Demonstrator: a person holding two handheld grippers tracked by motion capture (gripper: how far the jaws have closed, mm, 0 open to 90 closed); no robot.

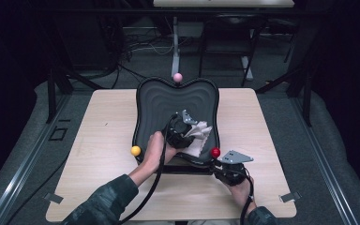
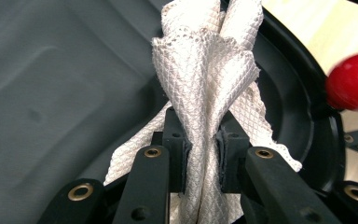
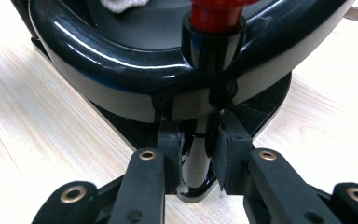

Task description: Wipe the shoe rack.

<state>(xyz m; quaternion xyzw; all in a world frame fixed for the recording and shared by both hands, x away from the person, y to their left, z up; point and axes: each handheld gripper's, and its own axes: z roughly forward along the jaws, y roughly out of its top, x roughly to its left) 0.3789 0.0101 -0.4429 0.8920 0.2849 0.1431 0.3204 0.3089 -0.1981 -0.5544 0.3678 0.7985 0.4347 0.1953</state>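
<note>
Table of pale wood fills the middle of my high view, and I read it from the left edge across. A yellow ball sits left of centre, at the near left corner of a black tray with a ridged, wavy floor. A pink ball stands at the tray's far rim, upper centre of the frame.

My left gripper is inside the tray, near the centre of the frame, and its jaws are pressed together on a white cloth. In the left gripper view the cloth bunches up from between the two pads in the lower middle and fans toward the top of the frame; its weave shows a fine diamond pattern. It seems to hang clear of the tray floor at its upper part, though I can't be sure from this angle.

A red ball lies right of centre, at the tray's near right corner; it shows again at the right edge of the left gripper view.

My right gripper sits lower right of centre. In the right gripper view its jaws pinch the post under the red ball, just below the glossy rim.
</note>
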